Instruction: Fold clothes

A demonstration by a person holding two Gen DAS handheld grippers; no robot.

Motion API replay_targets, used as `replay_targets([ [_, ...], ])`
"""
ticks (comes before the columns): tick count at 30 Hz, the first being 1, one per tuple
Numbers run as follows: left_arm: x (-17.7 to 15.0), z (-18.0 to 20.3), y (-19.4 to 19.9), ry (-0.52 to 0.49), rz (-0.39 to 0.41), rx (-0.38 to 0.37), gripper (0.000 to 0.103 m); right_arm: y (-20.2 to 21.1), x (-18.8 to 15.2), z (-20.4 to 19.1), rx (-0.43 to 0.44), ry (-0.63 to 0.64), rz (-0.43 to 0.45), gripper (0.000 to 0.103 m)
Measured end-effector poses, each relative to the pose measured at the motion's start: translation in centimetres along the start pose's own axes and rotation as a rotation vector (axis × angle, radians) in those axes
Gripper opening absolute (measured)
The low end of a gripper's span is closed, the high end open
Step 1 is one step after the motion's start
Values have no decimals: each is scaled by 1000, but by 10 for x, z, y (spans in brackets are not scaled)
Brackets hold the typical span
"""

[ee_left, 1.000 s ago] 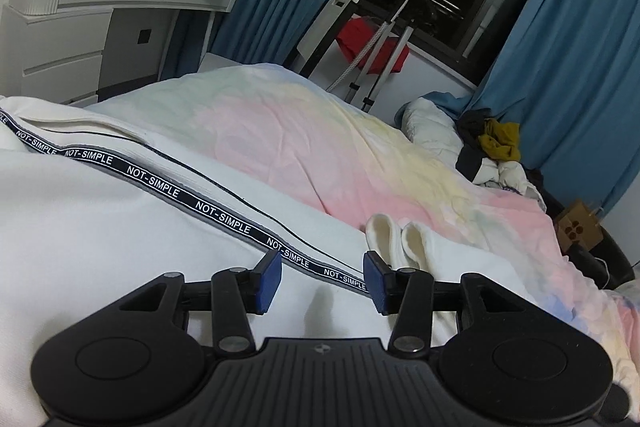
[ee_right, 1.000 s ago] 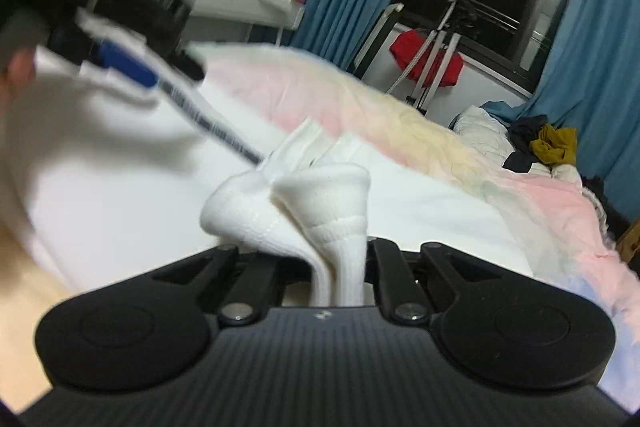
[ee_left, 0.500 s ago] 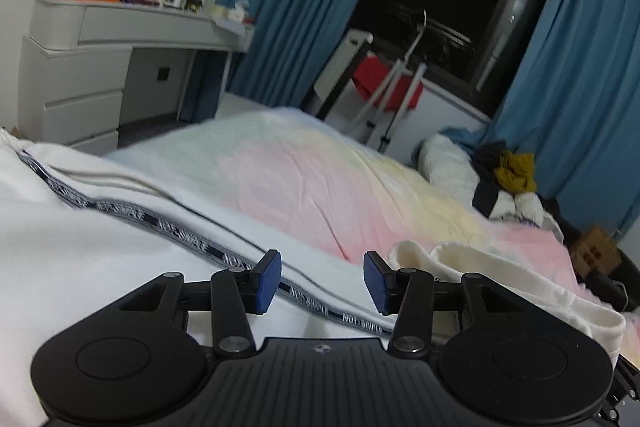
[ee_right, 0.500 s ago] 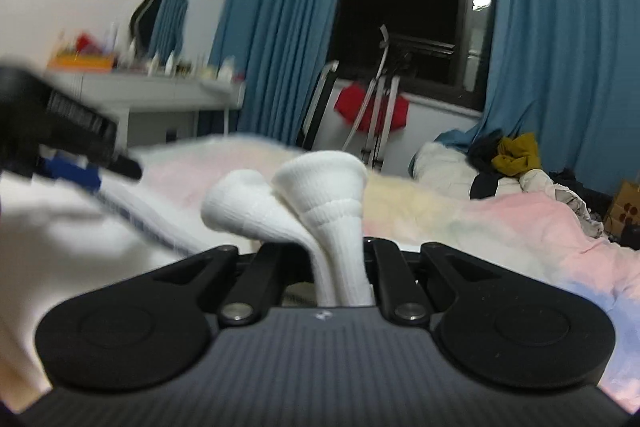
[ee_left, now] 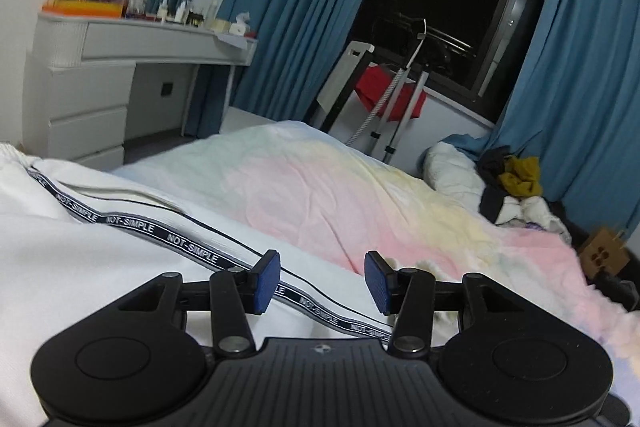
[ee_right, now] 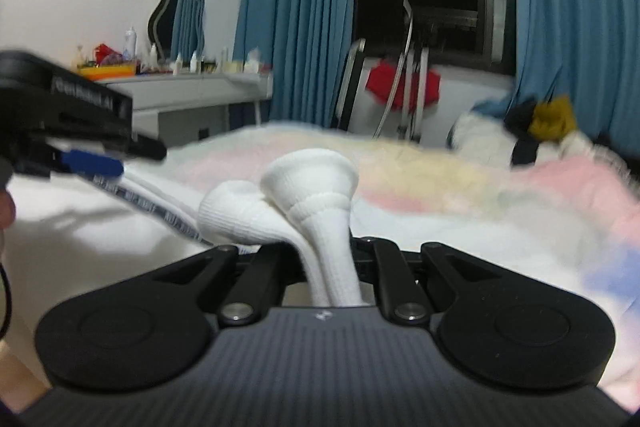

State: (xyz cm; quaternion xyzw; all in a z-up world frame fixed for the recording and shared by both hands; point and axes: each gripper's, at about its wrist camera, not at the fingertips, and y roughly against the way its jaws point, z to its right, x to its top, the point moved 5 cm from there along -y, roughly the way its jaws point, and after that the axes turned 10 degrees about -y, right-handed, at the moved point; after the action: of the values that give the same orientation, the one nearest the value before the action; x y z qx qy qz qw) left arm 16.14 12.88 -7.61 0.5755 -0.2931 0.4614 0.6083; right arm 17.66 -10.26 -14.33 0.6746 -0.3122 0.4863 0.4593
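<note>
A white garment (ee_left: 80, 267) with a black "NOT-SIMPLE" tape (ee_left: 180, 241) down its side lies spread on the bed. My left gripper (ee_left: 322, 285) hovers just over that tape, open, its blue pads (ee_left: 267, 281) holding nothing. In the right wrist view, my right gripper (ee_right: 332, 267) is shut on the garment's two white ribbed cuffs (ee_right: 308, 183), which stick up and fan out above the jaws. The left gripper (ee_right: 96, 163) shows there at the left edge, low over the white garment (ee_right: 80, 227). The picture is blurred.
A pastel pink and yellow bedspread (ee_left: 360, 195) covers the bed beyond the garment. A white dressing table (ee_left: 120, 75) with bottles and a mirror stands at the left. Blue curtains (ee_left: 304, 7), a stand with red cloth (ee_left: 392, 95), a heap of clothes (ee_left: 508, 183) and a cardboard box (ee_left: 604, 255) lie behind.
Both views have tilted up toward the window. The right gripper has rolled while keeping the cuffs; they have left the open part of the left view. The left gripper stays open.
</note>
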Motion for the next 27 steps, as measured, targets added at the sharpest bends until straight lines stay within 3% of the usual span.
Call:
replay_targets([
  [3,-4,1,-3,-13,-15,9,49,-9,-20,-8,18,40,-59,11],
  [6,-6,-1,-7,11,-40,-25,50,-4,-17,-12,11,50,-38,11],
  [10,-11,3,-25,88,-140,-182,55,8,0,-9,12,22,13,11],
  [15,-16,10,-58,151,-263,-360,63,13,-1,-5,27,18,-49,11],
  [18,-23,18,-78,177,-349,-449,63,15,-8,-10,33,100,-85,11],
  [23,-29,27,-105,201,-416,-511,63,26,-15,-19,54,241,-92,11],
  [27,-29,35,-119,166,-409,-492,62,33,-24,-22,77,327,-95,11],
])
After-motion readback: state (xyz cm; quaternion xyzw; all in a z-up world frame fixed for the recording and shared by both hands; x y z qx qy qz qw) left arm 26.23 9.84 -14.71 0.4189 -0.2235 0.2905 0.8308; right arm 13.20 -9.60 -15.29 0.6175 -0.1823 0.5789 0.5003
